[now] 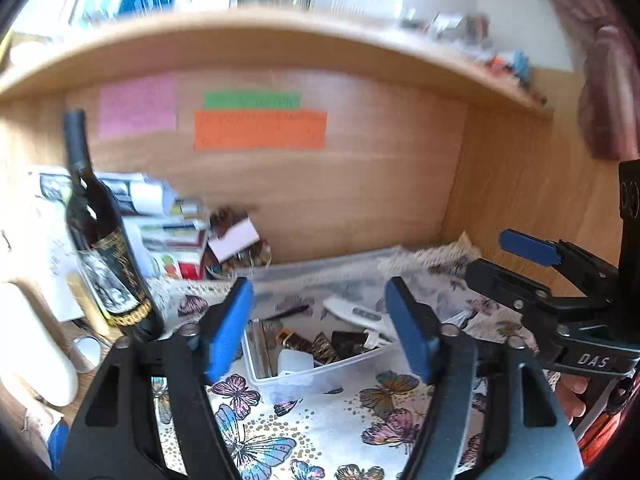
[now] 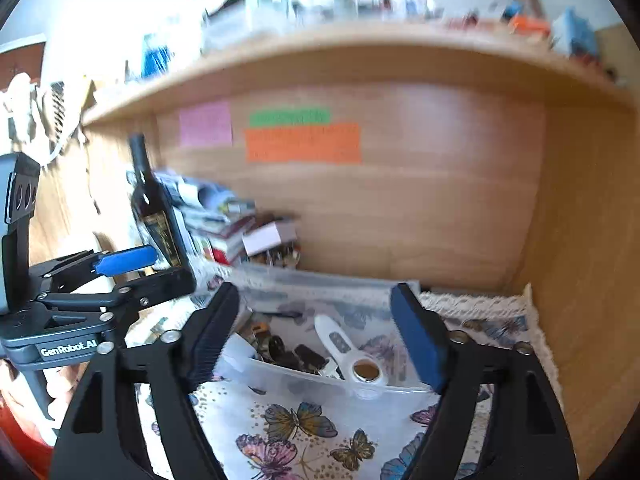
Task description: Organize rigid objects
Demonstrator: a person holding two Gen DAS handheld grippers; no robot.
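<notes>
Butterfly-print cloth (image 1: 320, 420) covers my desk, dark bottle (image 1: 104, 248) far left. My left gripper (image 1: 320, 328) and right gripper (image 2: 316, 334) both gape wide, holding nothing, the clear plastic container (image 1: 304, 376) of small items lying just beyond and between their fingers. Only my right view shows the white tool's (image 2: 348, 352) round gold end.

The things along my top shelf (image 1: 280, 40) are smeared beyond telling. Writing on the orange note (image 1: 260, 130) is unreadable. My blue pad (image 2: 416, 340) hides a corner of the clear tub (image 2: 320, 388).
</notes>
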